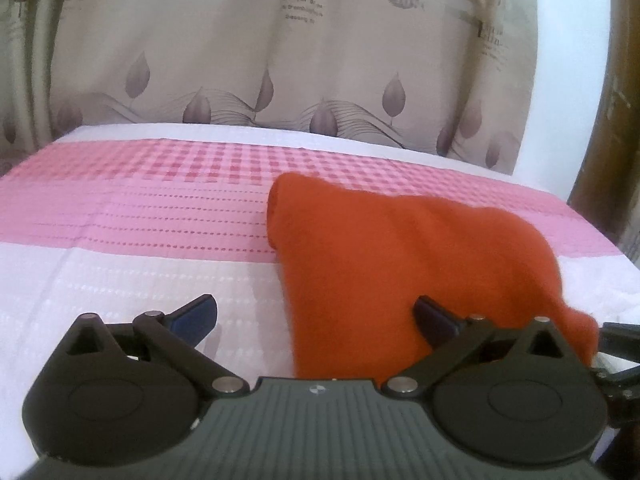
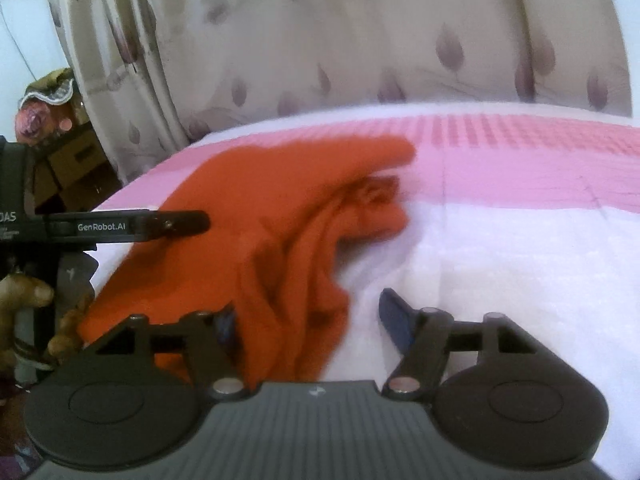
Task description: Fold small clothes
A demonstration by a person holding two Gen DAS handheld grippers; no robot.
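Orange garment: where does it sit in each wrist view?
Left wrist: orange garment centre-right, running down between the open jaws of the left gripper.
Right wrist: orange garment centre-left, bunched, reaching the right gripper.
Shared landmark: pink band of the bedcover.

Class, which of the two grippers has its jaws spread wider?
The left gripper: its jaws stand far apart, with the orange cloth between them. The right gripper gapes less.

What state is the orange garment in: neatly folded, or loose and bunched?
Loose and bunched. The orange garment lies in uneven ridges and creases on the pink-and-white cloth, without flat layers or squared edges.
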